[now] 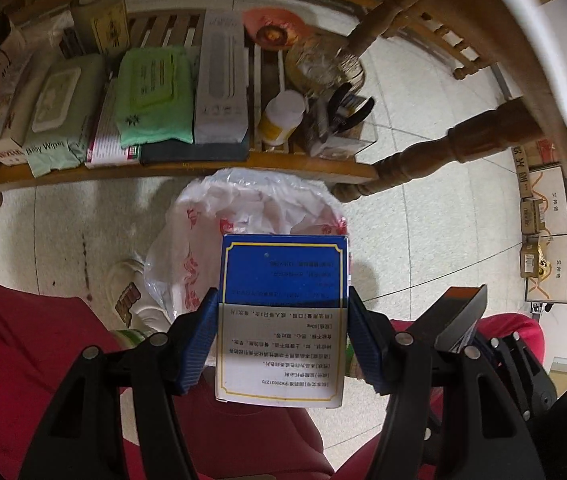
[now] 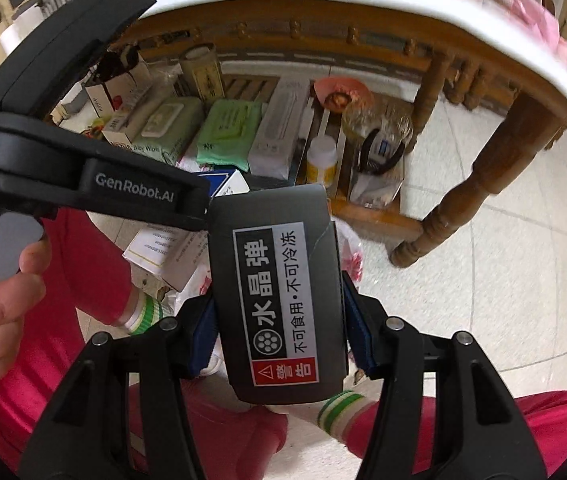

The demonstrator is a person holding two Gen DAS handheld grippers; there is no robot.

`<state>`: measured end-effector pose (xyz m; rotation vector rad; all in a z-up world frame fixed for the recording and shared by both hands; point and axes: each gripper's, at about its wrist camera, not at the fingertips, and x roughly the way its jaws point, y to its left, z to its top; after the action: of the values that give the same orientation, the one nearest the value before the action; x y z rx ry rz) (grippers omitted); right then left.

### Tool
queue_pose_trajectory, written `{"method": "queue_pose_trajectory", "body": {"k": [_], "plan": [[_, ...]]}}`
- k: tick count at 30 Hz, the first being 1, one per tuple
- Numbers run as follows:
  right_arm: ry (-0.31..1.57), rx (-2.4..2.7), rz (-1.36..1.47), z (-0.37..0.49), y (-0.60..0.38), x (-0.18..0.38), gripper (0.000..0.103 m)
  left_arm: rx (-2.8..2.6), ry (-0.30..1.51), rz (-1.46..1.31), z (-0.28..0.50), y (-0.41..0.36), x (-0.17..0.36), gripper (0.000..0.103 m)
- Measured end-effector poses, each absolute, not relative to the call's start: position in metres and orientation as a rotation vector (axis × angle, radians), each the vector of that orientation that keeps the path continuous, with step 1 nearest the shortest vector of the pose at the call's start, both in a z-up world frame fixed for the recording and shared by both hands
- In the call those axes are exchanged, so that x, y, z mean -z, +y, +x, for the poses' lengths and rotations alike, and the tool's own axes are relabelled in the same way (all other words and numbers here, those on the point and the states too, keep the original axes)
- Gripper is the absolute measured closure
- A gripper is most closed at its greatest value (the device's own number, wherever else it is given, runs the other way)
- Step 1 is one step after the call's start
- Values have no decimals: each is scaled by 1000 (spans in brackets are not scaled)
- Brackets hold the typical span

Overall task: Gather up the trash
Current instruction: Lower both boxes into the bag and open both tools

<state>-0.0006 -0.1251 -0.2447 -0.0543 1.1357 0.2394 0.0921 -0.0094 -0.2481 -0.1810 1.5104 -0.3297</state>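
blue-white box clamped in left tool, above plastic bag

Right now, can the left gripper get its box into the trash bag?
Probably yes. The left gripper is shut on the blue box, and the open bag sits on the floor just beyond it with nothing between. The right gripper, holding the black box, is off to the side.

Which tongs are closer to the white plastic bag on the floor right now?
Left. The left tongs, holding the blue box, hang above the white plastic bag; the right tongs sit off to its side.
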Motion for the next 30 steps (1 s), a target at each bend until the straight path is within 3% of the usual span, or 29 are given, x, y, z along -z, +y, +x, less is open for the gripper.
{"method": "queue_pose_trajectory", "body": {"k": [30], "plan": [[1425,-208,115,44,-115,377,49,187,1742,-262,136,-5,374,43]]}}
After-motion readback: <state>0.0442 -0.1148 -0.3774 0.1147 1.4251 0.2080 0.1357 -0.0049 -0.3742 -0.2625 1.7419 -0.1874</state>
